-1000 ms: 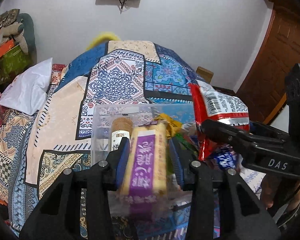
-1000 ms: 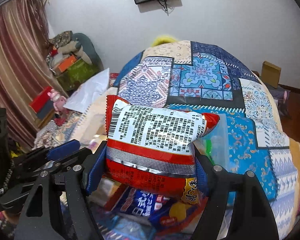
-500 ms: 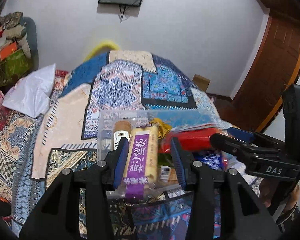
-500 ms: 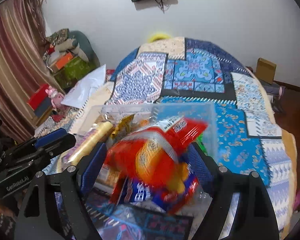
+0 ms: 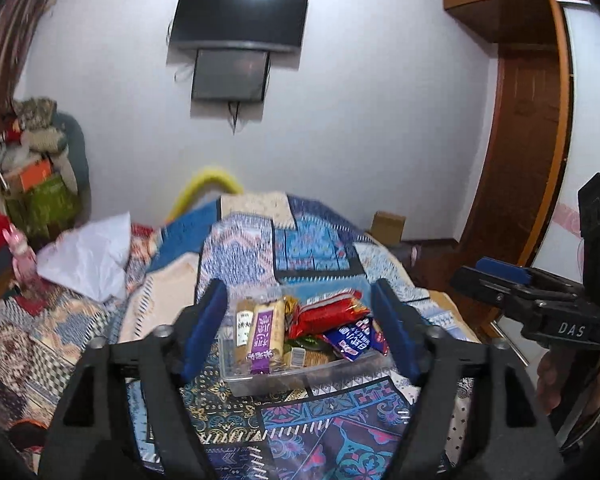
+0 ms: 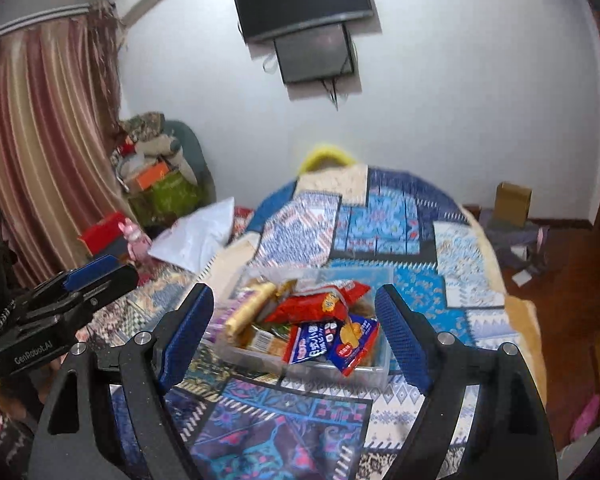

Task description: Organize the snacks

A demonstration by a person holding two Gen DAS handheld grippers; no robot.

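I see a white wall [image 5: 360, 120] with a mounted TV [image 5: 240, 16], striped curtains [image 6: 40, 140], a wooden door [image 5: 524, 140], and a patchwork-quilted bed [image 6: 380, 216].

Both tools are matte black plastic: the left gripper [image 5: 302, 334] and right gripper [image 6: 296, 336] each carry ribbed blue pads [image 5: 204, 332] and round silver screws. White lettering reads "DAS" on one side, "GenRobot.AI" on another, and bare skin of the right hand [image 5: 550, 380] shows below
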